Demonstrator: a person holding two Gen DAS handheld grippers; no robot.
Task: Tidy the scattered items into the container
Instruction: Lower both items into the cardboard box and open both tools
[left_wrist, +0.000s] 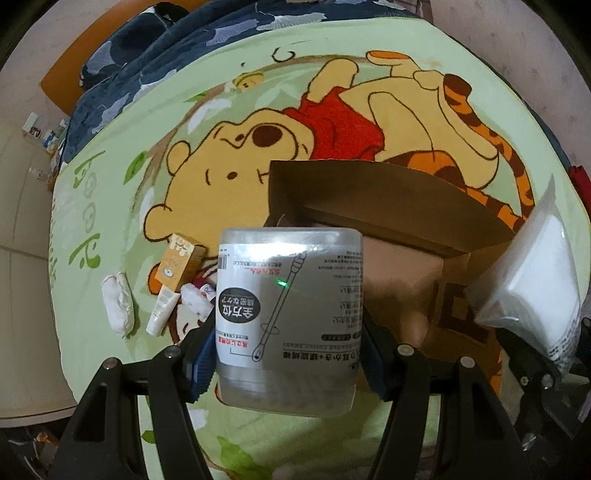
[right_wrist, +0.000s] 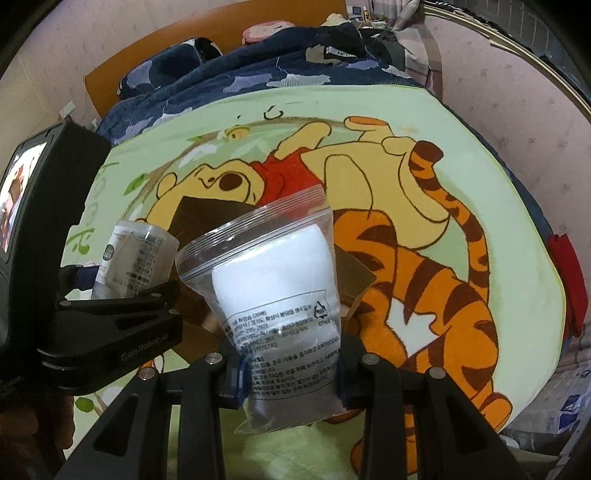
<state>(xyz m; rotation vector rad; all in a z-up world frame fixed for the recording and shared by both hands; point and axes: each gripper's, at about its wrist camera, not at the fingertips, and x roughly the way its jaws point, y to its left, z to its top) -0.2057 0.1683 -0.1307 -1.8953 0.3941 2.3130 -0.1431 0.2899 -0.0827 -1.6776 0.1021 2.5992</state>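
Box: brown cardboard box (left_wrist: 402, 236) on the bed blanket (left_wrist: 122, 206), flaps up; inside hidden.
Left hand-held gripper (left_wrist: 288, 354): pinching a clear swab jar (left_wrist: 290, 317), just beside the box.
Right hand-held gripper (right_wrist: 291, 373): clamped on a zip bag (right_wrist: 275, 288) of white pads, above the box.
Loose items: small orange carton (left_wrist: 179, 264), white tube (left_wrist: 162, 310), on the blanket left of the jar.

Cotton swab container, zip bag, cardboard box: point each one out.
Cotton swab container (left_wrist: 288, 317): left wrist view, on its printed label.
Zip bag (right_wrist: 273, 280): right wrist view, on the white pads inside.
Cardboard box (left_wrist: 402, 288): left wrist view, on its inner wall.
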